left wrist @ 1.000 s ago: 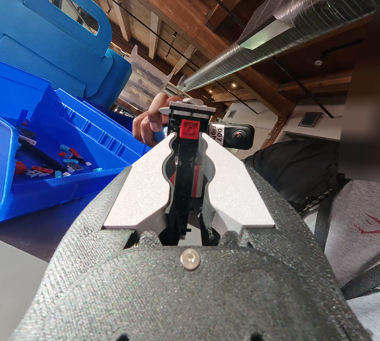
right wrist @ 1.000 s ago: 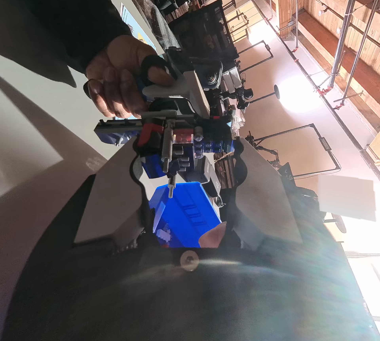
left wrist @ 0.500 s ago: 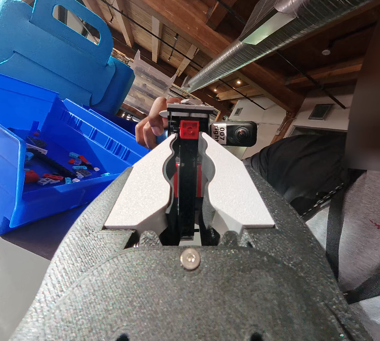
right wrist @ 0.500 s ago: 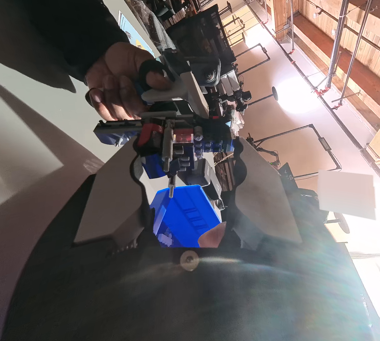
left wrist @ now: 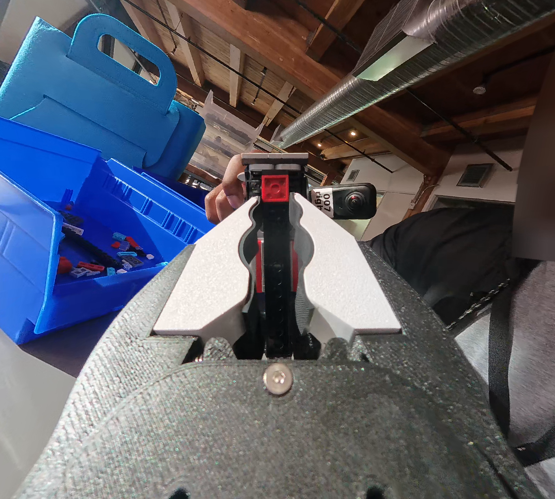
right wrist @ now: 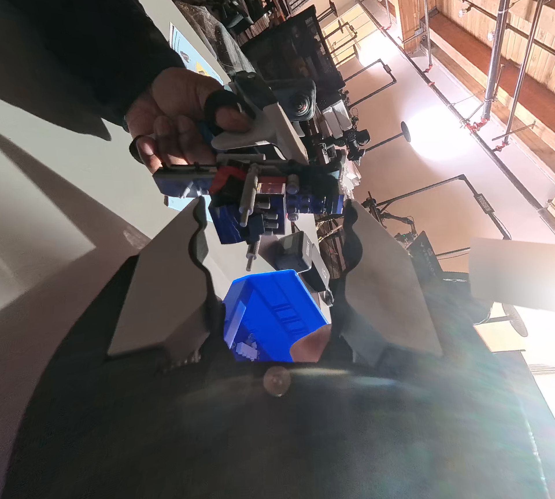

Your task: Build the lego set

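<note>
The partly built lego model (left wrist: 275,244) is a long, narrow assembly: a black studded beam forms its spine, red panels flank it lower down, a small square red plate caps the near-top face, and a flat grey plate crosses the far end. From the right wrist view the same lego model (right wrist: 258,202) shows more detail — dark blue blocks, a red angled piece, a clear reddish brick and grey pins, one long pin projecting toward the camera.

Location: held in the air, clear of the pale tabletop (right wrist: 45,214).

Orientation: in the left wrist view the long axis runs straight along the fingers, grey-plated end farthest out. In the right wrist view that axis lies crosswise, roughly level.

Left hand-held gripper (left wrist: 274,202): its pale grey fingers are clamped on the model's sides.

Right hand-held gripper (right wrist: 274,205): fingers spread wide apart, one at each side of the model's blue section (contact cannot be determined).

A blue plastic bin (left wrist: 126,280) holding loose small bricks (left wrist: 120,256) sits tilted at left.
</note>
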Demonstrator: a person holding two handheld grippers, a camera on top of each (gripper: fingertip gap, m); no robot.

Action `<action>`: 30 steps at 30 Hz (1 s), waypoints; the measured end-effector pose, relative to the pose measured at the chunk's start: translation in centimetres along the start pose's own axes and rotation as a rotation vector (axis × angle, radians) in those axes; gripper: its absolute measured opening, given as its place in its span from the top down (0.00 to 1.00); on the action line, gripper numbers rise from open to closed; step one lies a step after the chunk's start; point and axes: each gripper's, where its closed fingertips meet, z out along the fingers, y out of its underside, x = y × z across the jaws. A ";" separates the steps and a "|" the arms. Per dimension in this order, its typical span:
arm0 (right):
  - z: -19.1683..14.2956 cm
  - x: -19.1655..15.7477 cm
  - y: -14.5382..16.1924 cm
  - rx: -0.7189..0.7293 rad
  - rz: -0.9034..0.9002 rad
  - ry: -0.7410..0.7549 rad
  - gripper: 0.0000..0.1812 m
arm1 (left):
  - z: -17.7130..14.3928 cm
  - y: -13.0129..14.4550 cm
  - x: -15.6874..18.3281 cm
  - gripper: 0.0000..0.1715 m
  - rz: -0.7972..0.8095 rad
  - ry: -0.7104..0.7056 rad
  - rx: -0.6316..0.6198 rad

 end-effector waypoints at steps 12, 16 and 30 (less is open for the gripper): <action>-0.4 1.4 -0.6 0.053 0.151 0.027 0.49 | -1.3 -2.4 -0.6 0.90 0.030 -0.047 0.102; -0.2 1.6 -0.4 0.040 0.170 0.032 0.49 | -1.4 -2.6 -0.6 0.90 0.039 -0.053 0.108; -2.2 4.4 -2.2 0.105 0.415 0.044 0.61 | -1.4 -2.4 -0.9 0.90 0.059 -0.069 0.100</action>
